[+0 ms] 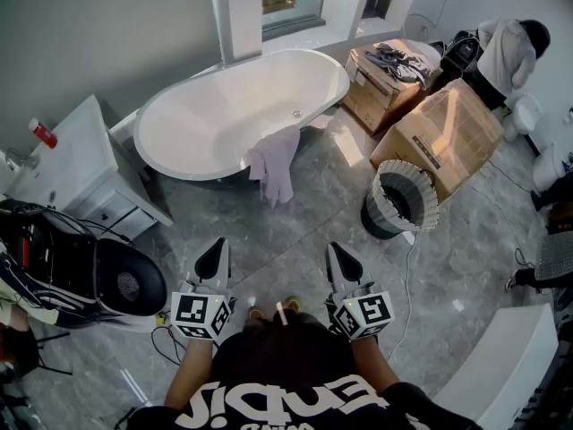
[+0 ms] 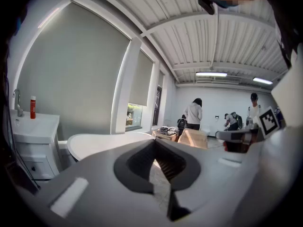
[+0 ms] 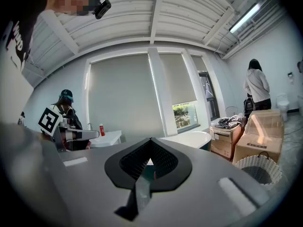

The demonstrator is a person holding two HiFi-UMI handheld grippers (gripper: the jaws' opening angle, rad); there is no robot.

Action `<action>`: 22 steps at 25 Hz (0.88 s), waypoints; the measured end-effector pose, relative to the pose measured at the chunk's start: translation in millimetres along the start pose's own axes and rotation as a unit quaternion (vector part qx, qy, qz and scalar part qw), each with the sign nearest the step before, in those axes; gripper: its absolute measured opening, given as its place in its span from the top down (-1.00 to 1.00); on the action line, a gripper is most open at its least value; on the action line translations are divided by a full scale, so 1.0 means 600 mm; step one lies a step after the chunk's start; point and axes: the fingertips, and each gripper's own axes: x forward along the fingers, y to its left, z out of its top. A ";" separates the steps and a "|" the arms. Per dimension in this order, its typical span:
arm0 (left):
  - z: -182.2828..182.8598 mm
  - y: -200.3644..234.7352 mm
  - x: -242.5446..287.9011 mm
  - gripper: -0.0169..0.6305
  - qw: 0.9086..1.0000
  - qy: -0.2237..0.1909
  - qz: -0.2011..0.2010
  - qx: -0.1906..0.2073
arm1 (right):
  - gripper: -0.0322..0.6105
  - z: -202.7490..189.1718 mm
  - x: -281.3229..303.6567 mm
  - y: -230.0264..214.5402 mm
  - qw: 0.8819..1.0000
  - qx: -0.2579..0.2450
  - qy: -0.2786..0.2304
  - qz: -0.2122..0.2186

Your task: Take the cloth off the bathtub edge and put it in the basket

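A pale pink cloth (image 1: 276, 164) hangs over the near rim of the white bathtub (image 1: 206, 119), its lower end down toward the floor. A white woven basket (image 1: 400, 200) with a dark inside stands on the floor to the right of the tub, and shows again as the basket (image 3: 258, 168) low on the right. My left gripper (image 1: 218, 245) and right gripper (image 1: 337, 250) are side by side close in front of me, well short of the cloth, both shut and empty. In the left gripper view the left gripper (image 2: 154, 144) points toward the tub (image 2: 102, 143).
Cardboard boxes (image 1: 448, 133) stand behind the basket, one box (image 1: 385, 79) with clothes on top. A white vanity (image 1: 76, 164) with a red bottle (image 1: 42, 133) is at the left, and dark bags (image 1: 81, 271) lie below it. A person (image 1: 506, 52) crouches at the far right. A cable (image 1: 407, 276) runs across the floor.
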 end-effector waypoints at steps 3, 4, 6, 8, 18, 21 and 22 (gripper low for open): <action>0.001 -0.004 -0.002 0.96 1.000 -0.001 0.003 -0.004 | 0.88 -0.001 -0.007 -0.003 1.000 -0.002 0.003 -0.001; 0.001 -0.004 -0.002 0.96 1.000 -0.001 0.003 -0.004 | 0.88 -0.001 -0.008 -0.005 1.000 -0.002 0.003 -0.002; 0.000 -0.005 0.000 0.96 1.000 0.000 0.004 -0.004 | 0.88 -0.001 -0.007 -0.009 1.000 -0.001 0.003 -0.003; -0.003 -0.006 0.001 0.96 1.000 0.002 0.004 -0.003 | 0.88 -0.001 -0.005 -0.011 1.000 0.000 0.003 -0.001; -0.016 -0.035 0.038 0.96 1.000 -0.002 0.011 -0.001 | 0.88 0.010 -0.009 -0.048 1.000 -0.001 -0.006 0.022; -0.023 -0.044 0.050 0.96 1.000 -0.007 0.019 0.002 | 0.88 0.005 -0.014 -0.074 1.000 -0.001 -0.006 0.024; -0.022 -0.047 0.055 0.96 1.000 -0.009 0.022 0.002 | 0.88 0.005 -0.013 -0.083 1.000 -0.002 -0.006 0.025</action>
